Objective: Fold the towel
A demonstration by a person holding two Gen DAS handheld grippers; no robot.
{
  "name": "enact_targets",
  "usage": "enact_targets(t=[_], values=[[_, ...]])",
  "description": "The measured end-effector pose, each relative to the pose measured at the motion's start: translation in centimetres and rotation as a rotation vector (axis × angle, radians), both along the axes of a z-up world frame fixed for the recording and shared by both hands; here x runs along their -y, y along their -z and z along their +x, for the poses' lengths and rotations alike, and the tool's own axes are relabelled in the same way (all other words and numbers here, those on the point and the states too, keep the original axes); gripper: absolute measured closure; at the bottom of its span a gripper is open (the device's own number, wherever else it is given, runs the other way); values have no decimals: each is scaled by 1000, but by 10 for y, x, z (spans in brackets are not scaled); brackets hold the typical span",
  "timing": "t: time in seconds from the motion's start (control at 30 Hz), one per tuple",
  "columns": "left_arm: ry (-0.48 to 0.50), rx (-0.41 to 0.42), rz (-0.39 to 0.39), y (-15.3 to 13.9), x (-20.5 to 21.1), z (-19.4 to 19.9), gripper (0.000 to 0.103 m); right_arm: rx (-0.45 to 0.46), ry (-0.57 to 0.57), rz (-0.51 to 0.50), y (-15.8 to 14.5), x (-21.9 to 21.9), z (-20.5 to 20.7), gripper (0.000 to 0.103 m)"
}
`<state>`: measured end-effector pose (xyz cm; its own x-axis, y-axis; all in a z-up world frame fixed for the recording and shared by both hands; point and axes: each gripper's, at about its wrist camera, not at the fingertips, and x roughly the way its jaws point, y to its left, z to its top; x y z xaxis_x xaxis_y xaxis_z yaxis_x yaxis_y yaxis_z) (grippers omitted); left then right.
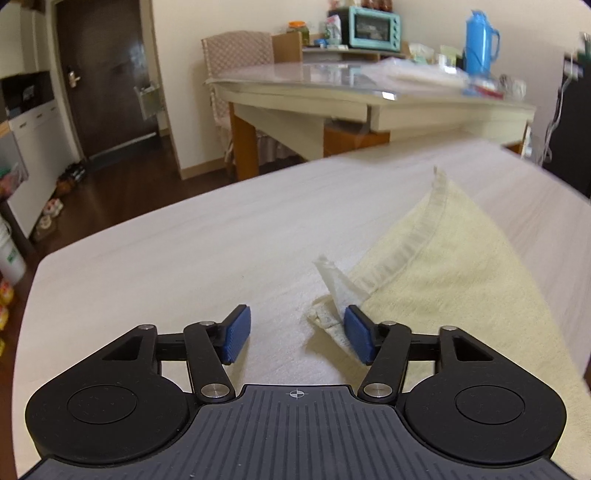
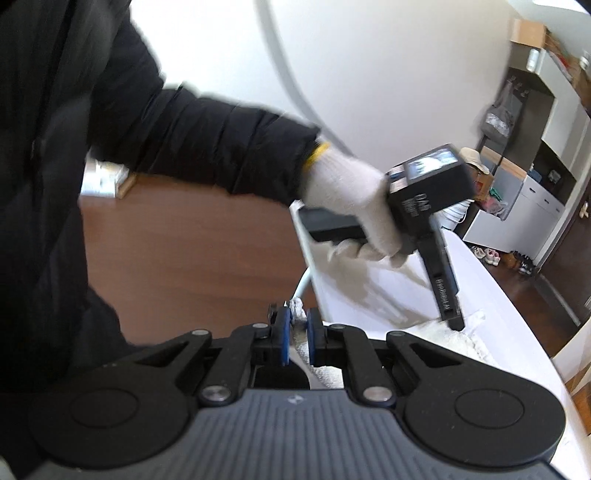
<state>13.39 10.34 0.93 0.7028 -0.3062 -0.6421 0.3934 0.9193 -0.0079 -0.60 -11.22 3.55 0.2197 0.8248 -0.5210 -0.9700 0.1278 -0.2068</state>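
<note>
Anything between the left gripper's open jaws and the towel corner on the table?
Nothing visible. The left gripper is open at the towel corner; its label lies against one pad. The right gripper is shut on another corner.

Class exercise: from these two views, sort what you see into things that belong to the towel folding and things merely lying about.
Belongs to the job:
towel
left tool, open
right tool, shut on towel cloth
white table

Lying about:
blue flask
teal oven
shoes
</note>
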Motion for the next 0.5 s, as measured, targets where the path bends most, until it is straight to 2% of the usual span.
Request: enact_targets(t=[0.07, 0.23, 0.37, 0.5], values=[[-24, 31, -49, -14, -9, 1, 43, -47, 35, 59, -12, 14, 25, 92], [-79, 106, -54, -37, -23, 6, 42, -181, 195, 219, -35, 55, 112, 93], [-82, 109, -32, -35, -21, 13, 42, -279, 312, 295, -33, 84, 169, 92], [-54, 84, -17, -23, -10, 22, 42, -373, 447, 353, -19, 121, 224, 92]])
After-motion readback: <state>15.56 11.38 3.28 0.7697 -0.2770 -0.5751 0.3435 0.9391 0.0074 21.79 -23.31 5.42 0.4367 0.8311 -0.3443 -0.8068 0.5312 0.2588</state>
